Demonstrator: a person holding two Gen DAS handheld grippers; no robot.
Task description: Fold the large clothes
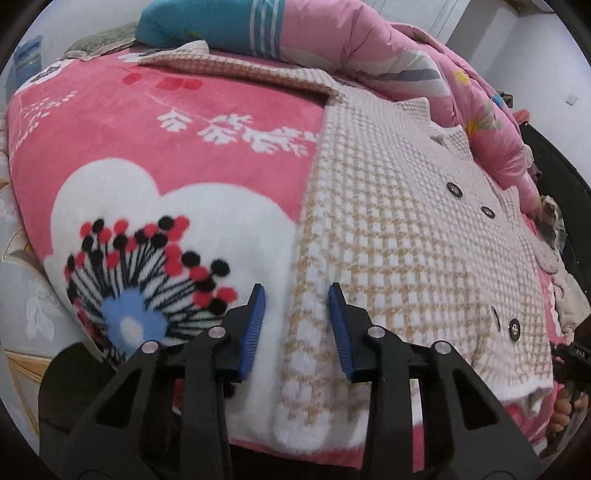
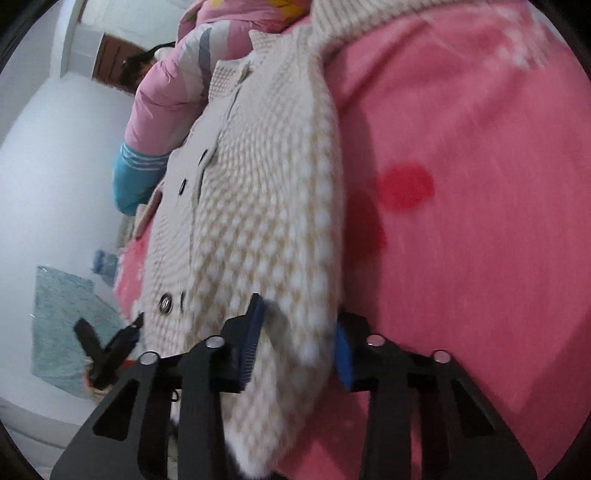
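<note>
L gripper (image 1: 296, 295): jaws spread wide, blue pads (image 1: 256, 325) apart w/ nothing between them that they press on. It hovers over the near left edge of the checked coat (image 1: 399, 236); the edge runs up btwn the two fingers, untouched as far as I can tell. The coat, cream and tan houndstooth w/ dark buttons (image 1: 453, 189), lies flat on a pink blanket (image 1: 207, 122) w/ a big white flower print (image 1: 162, 229). One sleeve (image 1: 221, 68) stretches away toward the top left. Behind the coat, a pink quilt (image 1: 369, 48) bunched up, touching its far side, and a teal pillow (image 1: 207, 22) at the back. Lower right edge: part of the other tool (image 1: 574, 363) and fingers of a hand (image 1: 561, 413), just beside the coat's hem corner.

R wrist view, tilted sideways and blurry. R gripper (image 2: 301, 325): jaws partly open, w/ the coat's (image 2: 258, 206) hem edge bulging btwn them. Left pad (image 2: 253, 332) touches fabric; right pad (image 2: 343, 354) half hidden by it. Can't tell if it actually pinches. Pink blanket (image 2: 480, 184) fills the right side. Quilt (image 2: 173, 92) and teal pillow (image 2: 133, 181) beyond the coat. L gripper's black frame (image 2: 110, 347) shows at lower left, near a coat button (image 2: 165, 303). Pale floor (image 2: 44, 166) w/ a light blue mat (image 2: 62, 325) on it.
</note>
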